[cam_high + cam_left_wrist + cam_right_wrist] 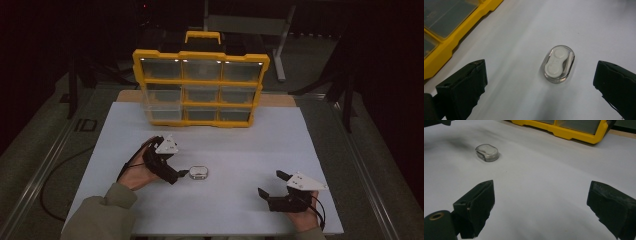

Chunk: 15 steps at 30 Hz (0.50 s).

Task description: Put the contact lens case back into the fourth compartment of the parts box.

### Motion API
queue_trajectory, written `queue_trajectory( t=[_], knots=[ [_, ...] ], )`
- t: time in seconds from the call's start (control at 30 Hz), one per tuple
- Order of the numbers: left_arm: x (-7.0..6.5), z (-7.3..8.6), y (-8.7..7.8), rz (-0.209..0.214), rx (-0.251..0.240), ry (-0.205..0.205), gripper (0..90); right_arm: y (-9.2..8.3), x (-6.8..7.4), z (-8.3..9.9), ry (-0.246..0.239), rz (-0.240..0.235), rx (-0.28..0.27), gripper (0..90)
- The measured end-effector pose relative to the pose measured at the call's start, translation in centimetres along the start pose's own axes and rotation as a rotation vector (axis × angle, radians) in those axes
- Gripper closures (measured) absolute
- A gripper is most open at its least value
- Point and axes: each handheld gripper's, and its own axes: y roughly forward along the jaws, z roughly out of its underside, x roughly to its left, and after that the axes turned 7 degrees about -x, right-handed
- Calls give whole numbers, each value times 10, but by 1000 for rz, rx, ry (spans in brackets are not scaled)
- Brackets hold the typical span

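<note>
A small clear oval case with a white figure-eight insert lies flat on the white table top. My left gripper is open just to the left of the case and close above the table, its black jaws spread wide with the case a little ahead between them, not touching it. My right gripper rests open near the front right of the table, nothing between its jaws, well apart from the case.
A yellow organiser box with clear lidded compartments and a carry handle stands tilted at the back of the table. The table's front edge is near my forearms. Dark floor and metal frames surround the table.
</note>
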Motion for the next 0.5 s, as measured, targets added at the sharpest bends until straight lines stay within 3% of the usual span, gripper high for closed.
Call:
queue_trajectory(
  t=[0.5],
  knots=[
    [-2, -2, 20, 49, 50, 19, 0, 1, 1, 0, -1, -2, 2, 73]
  ],
)
